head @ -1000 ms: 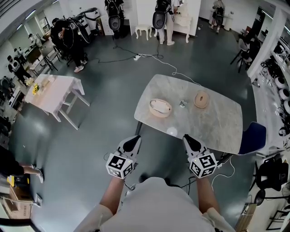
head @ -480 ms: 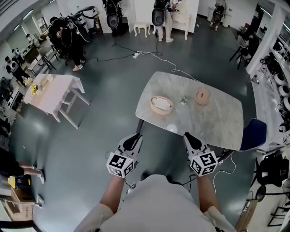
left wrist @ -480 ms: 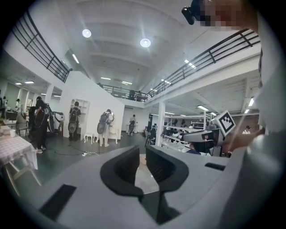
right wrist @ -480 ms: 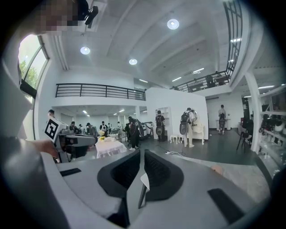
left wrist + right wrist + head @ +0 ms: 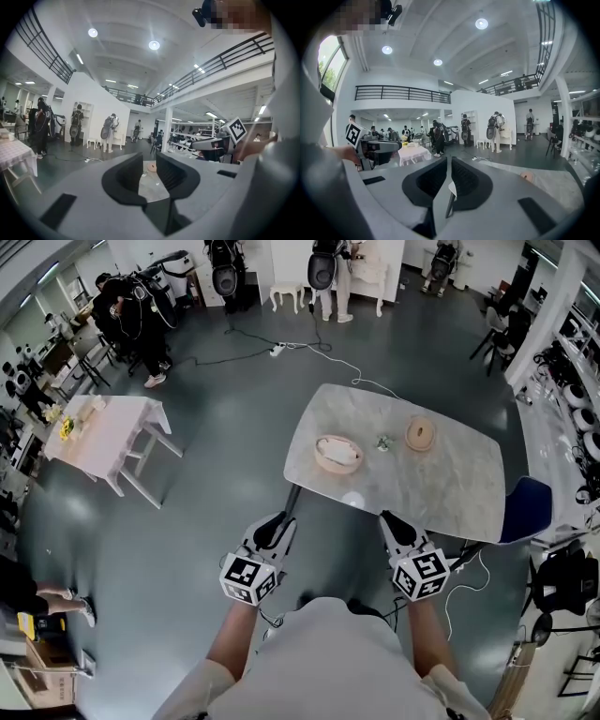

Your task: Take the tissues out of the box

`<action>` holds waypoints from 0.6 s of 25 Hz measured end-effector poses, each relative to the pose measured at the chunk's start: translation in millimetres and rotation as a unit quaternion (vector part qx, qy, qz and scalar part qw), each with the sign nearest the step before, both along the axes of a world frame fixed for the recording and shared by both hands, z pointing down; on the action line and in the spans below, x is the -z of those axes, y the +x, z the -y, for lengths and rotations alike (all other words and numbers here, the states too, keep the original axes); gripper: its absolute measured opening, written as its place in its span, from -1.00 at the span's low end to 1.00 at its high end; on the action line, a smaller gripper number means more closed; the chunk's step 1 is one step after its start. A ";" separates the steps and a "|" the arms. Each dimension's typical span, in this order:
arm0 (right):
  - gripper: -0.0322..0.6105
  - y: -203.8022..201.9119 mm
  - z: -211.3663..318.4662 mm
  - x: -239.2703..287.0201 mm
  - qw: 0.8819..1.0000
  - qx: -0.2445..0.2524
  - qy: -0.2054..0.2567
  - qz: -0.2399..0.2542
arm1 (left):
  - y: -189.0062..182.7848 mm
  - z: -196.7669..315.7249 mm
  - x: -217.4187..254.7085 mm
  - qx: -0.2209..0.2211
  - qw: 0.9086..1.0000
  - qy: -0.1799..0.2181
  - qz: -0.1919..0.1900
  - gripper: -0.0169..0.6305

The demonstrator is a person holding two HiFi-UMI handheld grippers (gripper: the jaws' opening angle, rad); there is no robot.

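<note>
Left tongs apart, right tongs together; table items tiny, unclear.

The hall is lit brightly and evenly by round ceiling lights, blown out to glare in both gripper views. A soft sheen is cast on the floor. Edges are bent and darkened by fisheye distortion; up close, the left gripper and right gripper are rendered soft

Round beige box, white tissues inside; upright on table
</note>
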State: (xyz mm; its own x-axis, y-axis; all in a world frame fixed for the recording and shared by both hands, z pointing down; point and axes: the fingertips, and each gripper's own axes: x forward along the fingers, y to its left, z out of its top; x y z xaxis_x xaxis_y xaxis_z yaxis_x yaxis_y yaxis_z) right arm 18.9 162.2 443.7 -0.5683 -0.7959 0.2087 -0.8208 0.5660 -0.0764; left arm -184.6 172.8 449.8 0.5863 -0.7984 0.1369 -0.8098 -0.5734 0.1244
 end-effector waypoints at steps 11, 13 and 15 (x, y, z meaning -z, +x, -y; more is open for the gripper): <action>-0.74 -30.8 3.1 -6.4 1.000 -0.019 -0.002 -0.012 | -34.2 6.2 -10.5 -0.021 1.000 -0.010 0.005 -0.66; -0.74 -32.8 5.2 -7.2 1.000 -0.024 -0.003 -0.014 | -39.2 8.5 -13.0 -0.023 1.000 -0.012 0.007 -0.66; -0.74 -31.6 6.5 -8.8 0.999 -0.030 -0.006 -0.013 | -41.7 10.3 -15.0 -0.022 1.000 -0.016 0.006 -0.66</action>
